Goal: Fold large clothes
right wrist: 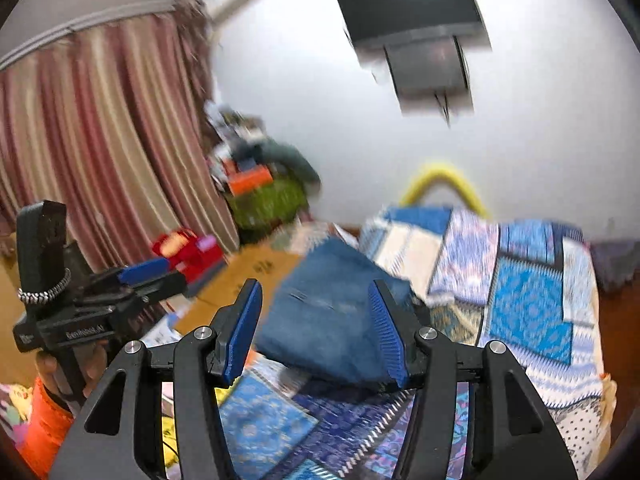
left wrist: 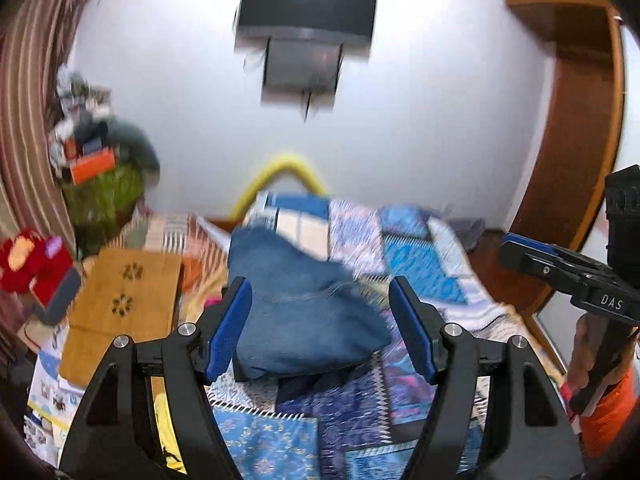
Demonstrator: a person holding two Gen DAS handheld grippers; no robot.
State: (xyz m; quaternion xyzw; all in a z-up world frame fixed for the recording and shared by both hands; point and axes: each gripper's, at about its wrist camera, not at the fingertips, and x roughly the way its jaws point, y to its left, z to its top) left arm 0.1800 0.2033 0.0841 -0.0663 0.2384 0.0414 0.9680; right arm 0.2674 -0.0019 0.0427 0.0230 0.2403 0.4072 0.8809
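A blue denim garment (left wrist: 304, 304) lies folded in a bundle on the patchwork bedspread (left wrist: 420, 264); it also shows in the right wrist view (right wrist: 332, 320). My left gripper (left wrist: 320, 328) is open, its blue pads on either side of the bundle in the image, held above and short of it. My right gripper (right wrist: 316, 332) is open and empty, also above the bundle. The right gripper shows at the right edge of the left wrist view (left wrist: 520, 248), and the left gripper at the left of the right wrist view (right wrist: 144, 270). Both views are motion-blurred.
A brown cardboard sheet (left wrist: 124, 300) lies left of the bed. A red toy (left wrist: 28, 264) and a green cluttered pile (left wrist: 100, 188) stand by the striped curtain (right wrist: 100, 140). A wall-mounted TV (left wrist: 304, 12) hangs ahead. A wooden wardrobe (left wrist: 576, 120) stands at right.
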